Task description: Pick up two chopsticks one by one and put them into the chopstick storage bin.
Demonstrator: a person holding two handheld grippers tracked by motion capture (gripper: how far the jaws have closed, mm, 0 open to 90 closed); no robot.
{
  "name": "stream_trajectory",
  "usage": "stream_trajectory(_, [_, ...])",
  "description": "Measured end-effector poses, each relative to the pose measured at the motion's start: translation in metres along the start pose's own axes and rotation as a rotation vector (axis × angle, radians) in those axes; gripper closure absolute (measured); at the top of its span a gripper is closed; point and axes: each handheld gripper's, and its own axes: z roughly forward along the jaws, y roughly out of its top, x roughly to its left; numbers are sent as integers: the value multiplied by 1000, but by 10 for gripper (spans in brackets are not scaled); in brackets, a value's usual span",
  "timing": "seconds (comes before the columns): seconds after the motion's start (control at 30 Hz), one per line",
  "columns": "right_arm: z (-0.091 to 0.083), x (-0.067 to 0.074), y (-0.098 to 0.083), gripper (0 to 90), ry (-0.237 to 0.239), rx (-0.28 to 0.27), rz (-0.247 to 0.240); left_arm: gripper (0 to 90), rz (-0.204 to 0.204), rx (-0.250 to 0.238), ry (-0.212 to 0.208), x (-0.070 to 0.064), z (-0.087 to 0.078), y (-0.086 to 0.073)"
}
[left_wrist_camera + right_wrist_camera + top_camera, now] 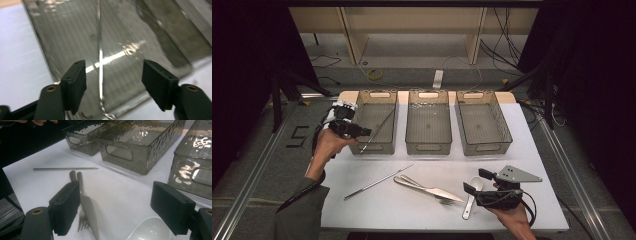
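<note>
White table (522,150) carries three smoky ribbed plastic bins (428,127); your left tongs (113,82) gape over a thin metal chopstick (100,62) leaning inside the left one. Your right tongs (120,207) spread above the steel knife (88,210).

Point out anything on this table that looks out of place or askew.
One metal chopstick leans in the left bin, its lower end poking over the front rim, while its match lies on the table. The knife lies across the fork.
</note>
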Motion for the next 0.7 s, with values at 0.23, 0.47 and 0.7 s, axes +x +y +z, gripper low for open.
stream_trajectory(0.23, [0, 1, 1, 246, 1, -4, -8, 263, 66, 42, -38, -16, -7, -9])
stream_trajectory(0.47, [-1, 1, 1, 245, 2, -7, -9, 235, 127, 96, -46, -33, -11, -18])
stream_trajectory(0.7, [-1, 2, 1, 245, 3, -4, -11, 226, 180, 191, -39, -47, -5, -31])
